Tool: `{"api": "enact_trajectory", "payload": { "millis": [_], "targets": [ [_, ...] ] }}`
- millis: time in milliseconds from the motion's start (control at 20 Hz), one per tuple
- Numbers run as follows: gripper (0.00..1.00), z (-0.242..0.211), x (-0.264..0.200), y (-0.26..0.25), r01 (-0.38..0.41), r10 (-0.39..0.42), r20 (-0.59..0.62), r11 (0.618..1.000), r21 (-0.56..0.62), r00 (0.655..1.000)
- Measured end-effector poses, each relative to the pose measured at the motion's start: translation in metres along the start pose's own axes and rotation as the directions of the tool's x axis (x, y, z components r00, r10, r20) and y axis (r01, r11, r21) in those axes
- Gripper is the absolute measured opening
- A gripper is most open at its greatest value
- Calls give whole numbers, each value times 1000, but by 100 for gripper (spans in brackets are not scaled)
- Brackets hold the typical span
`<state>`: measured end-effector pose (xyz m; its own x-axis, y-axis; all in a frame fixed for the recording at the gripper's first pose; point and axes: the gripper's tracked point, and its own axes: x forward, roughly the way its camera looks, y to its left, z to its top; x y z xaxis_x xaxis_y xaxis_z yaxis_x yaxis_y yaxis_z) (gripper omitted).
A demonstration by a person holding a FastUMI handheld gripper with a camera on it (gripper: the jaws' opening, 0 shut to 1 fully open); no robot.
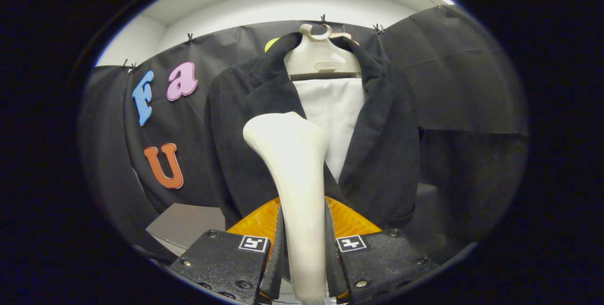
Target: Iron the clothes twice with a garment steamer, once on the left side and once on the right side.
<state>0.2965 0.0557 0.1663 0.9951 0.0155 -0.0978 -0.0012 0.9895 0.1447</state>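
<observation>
The dark jacket [236,154] hangs on the booth wall straight ahead of you, open at the front over a white lining [337,116], its collar draped on a pale hanger [321,57]. Your biggest risk lies there: the jacket seems to swing free from one hook, so if you push the head in hard the whole garment will likely swing away or slide round on the hanger, and the pass will skim instead of pressing. Next, the lapels: the nearer one runs just beside the steamer head, and a stroke started across its edge could fold it over or crease it. The garment steamer [295,177] is upright in your gripper [302,258], both fingers closed tight against its slim handle, head raised in front of the jacket's left-of-centre panel; whether the head touches the cloth, I cannot tell. The handle is smooth and tapers, so a sideways drag on the fabric may twist it in the fingers and turn the head off the cloth. Below the jacket's hem sits a grey table surface [184,222], near the end of a downward stroke, so stop short of it. An orange ribbed part [257,222] shows just behind the fingers; it is out of the way.
</observation>
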Motion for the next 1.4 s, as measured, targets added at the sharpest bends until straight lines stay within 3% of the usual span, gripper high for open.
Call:
{"api": "enact_trajectory", "payload": {
  "millis": [800,1400],
  "targets": [
    [40,-76,-3,-13,23,-28,-83,998,-58,996],
    [40,-164,0,-39,29,-41,-216,998,-55,976]
  ]
}}
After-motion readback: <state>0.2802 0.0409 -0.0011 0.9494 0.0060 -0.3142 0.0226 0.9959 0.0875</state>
